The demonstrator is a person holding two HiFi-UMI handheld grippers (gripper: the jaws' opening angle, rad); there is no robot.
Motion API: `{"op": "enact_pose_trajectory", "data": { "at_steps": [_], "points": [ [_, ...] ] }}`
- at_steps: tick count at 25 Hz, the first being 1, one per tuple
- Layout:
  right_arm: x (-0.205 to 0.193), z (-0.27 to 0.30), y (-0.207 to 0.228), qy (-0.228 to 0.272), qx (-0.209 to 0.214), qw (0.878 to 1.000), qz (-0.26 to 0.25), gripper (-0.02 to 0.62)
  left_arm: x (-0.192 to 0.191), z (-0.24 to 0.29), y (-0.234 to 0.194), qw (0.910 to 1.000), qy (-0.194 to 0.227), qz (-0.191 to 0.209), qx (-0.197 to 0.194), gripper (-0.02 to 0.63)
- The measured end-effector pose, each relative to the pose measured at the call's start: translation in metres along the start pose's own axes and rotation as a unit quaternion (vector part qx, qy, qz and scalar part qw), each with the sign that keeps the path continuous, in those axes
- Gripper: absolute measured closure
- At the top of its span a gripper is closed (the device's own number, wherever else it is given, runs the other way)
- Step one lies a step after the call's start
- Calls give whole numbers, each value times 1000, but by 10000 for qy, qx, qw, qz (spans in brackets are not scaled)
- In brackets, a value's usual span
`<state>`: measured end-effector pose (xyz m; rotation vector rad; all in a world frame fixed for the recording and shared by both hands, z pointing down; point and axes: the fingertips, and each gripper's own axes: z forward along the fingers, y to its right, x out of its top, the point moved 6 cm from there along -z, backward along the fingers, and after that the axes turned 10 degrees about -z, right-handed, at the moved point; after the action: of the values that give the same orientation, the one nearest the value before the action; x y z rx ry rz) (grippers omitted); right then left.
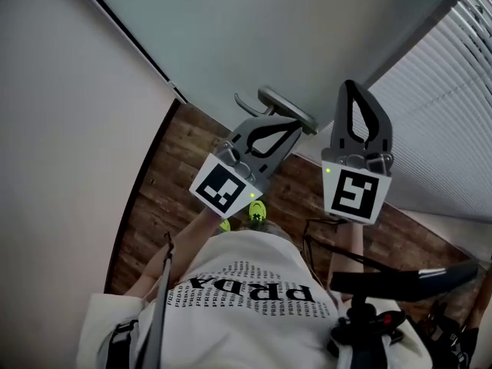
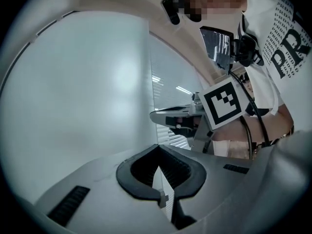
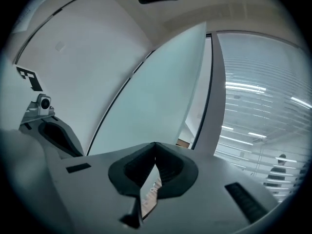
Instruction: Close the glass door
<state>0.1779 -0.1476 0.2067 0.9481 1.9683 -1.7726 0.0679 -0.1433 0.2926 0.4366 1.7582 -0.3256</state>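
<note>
So the glass door (image 1: 269, 29) is a frosted pane taking up the top of the head view, with a plain white wall (image 1: 69, 129) on its left and slatted blinds (image 1: 446, 91) on its right; its silver lever handle (image 1: 277, 98) sticks out low on the pane, right above the two tongs.

Left gripper (image 1: 294, 127) has its jaws pinched together at the tips with nothing in them; the tip sits just beside the handle, a bit under it, and I honestly can't tell if it's touching. Right gripper (image 1: 354, 87) is the same deal, closed up and empty; it's off to the handle's right, pointing at the pane near the blinds side.

In the right gripper view the pane's far edge stops short of a dark upright post (image 3: 210, 82), and a thin slice of the room behind shows in that gap; looks like it's not fully shut.

Down below there's wood floor (image 1: 184, 160), the person's white printed shirt (image 1: 246, 290), a neon-yellow shoe (image 1: 257, 211) and some black gear (image 1: 400, 283) hanging at the lower right; the handle is the only thing between the tongs and the glass.
</note>
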Motion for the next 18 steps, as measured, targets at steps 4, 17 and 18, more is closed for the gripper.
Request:
{"op": "enact_pose_trajectory", "data": {
  "at_steps": [4,17,18],
  "points": [
    [-3,6,5,-19,-87,10000,30,597,0,2,-3,10000,15,-35,2,612],
    [-19,42,30,-163,-374,9992,54,597,7,4,-4,9999,141,-33,12,612],
    [-20,45,33,-176,-398,9990,71,597,7,4,-4,9999,139,-30,33,612]
  ]
}}
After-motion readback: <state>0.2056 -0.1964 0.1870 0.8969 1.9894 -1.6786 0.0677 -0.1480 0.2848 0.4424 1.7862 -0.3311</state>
